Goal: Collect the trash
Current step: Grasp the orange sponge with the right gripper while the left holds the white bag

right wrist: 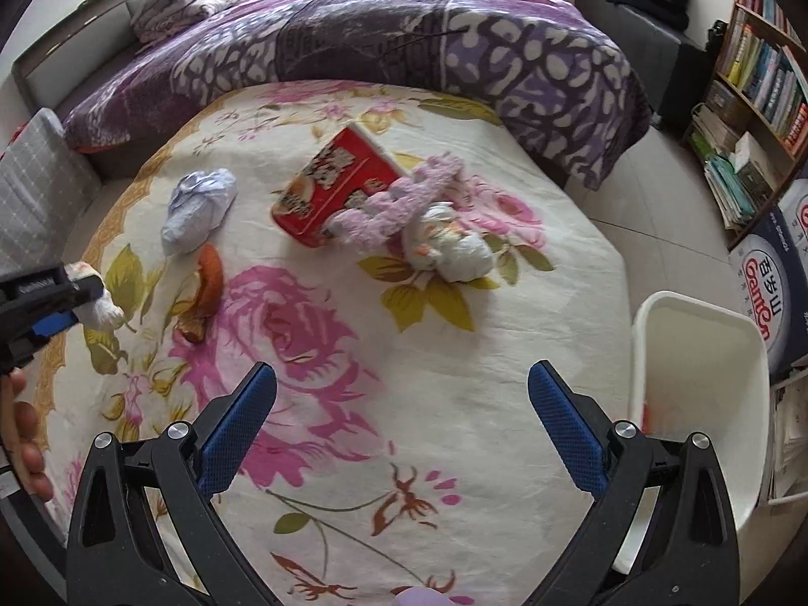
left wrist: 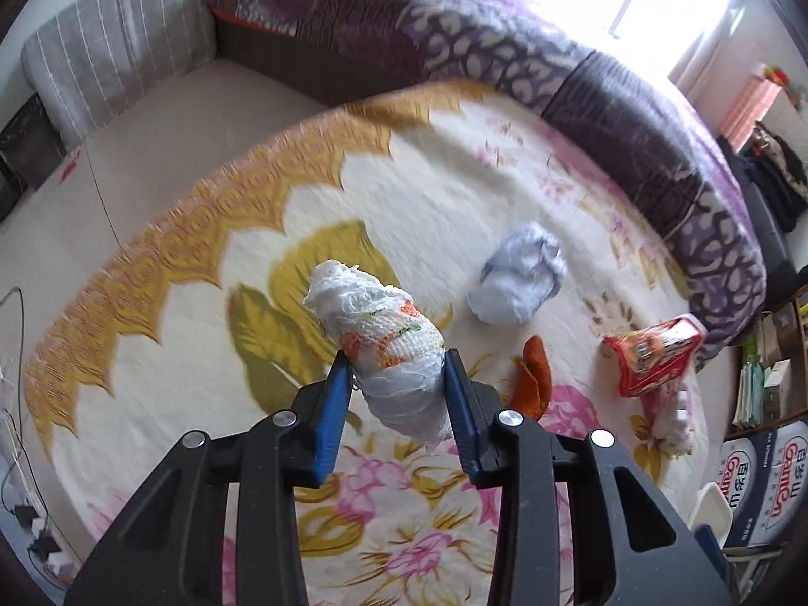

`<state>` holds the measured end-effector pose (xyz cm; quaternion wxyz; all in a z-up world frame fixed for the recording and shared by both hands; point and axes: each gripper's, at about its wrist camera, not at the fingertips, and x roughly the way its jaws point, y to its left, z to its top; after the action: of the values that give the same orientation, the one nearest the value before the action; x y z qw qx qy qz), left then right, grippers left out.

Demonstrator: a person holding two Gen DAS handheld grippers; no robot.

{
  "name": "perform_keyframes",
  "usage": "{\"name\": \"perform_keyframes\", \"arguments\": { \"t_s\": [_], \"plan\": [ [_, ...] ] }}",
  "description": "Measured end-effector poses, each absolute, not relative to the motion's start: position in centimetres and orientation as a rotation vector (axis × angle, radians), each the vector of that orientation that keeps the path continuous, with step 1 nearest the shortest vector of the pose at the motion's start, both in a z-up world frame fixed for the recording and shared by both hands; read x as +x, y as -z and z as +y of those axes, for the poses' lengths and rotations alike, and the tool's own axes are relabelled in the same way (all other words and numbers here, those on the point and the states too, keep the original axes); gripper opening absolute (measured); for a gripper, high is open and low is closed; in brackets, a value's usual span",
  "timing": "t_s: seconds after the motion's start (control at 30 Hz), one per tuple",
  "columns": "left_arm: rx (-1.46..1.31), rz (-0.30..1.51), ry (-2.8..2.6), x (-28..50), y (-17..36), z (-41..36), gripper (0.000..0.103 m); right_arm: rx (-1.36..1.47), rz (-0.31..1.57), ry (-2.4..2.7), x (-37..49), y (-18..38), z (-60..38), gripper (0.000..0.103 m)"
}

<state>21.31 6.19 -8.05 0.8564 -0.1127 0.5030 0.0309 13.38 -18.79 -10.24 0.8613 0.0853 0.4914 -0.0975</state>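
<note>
My left gripper (left wrist: 396,366) is shut on a crumpled white paper towel with orange print (left wrist: 384,343) and holds it above the floral blanket (left wrist: 429,161); the gripper also shows at the left edge of the right wrist view (right wrist: 76,298). My right gripper (right wrist: 401,389) is open and empty above the blanket. On the blanket lie a crumpled pale blue paper (right wrist: 199,209), an orange peel (right wrist: 207,285), a red snack box (right wrist: 336,184), a pink fuzzy cloth (right wrist: 404,197) and another white wad (right wrist: 449,245). A white bin (right wrist: 702,379) stands at the right.
A purple patterned quilt (right wrist: 404,35) lies at the far side of the bed. A bookshelf (right wrist: 757,86) and a printed cardboard box (right wrist: 772,272) stand on the right. A grey pillow (left wrist: 116,60) and cables (left wrist: 20,404) are at the left.
</note>
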Motion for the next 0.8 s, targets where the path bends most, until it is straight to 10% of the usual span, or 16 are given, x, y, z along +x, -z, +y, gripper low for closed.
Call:
{"name": "perform_keyframes", "arguments": {
  "t_s": [0.43, 0.67, 0.8],
  "plan": [
    [-0.307, 0.895, -0.047, 18.6, -0.3, 11.4, 0.037, 0.117, 1.010, 0.079, 21.7, 13.6, -8.5, 0.083],
    [-0.261, 0.881, -0.035, 18.1, -0.7, 11.1, 0.037, 0.035, 1.047, 0.052, 23.5, 15.3, -6.6, 0.021],
    [-0.233, 0.878, -0.037, 17.8, -0.7, 11.0, 0.037, 0.126, 1.047, 0.035, 23.0, 14.7, -7.6, 0.019]
  ]
}}
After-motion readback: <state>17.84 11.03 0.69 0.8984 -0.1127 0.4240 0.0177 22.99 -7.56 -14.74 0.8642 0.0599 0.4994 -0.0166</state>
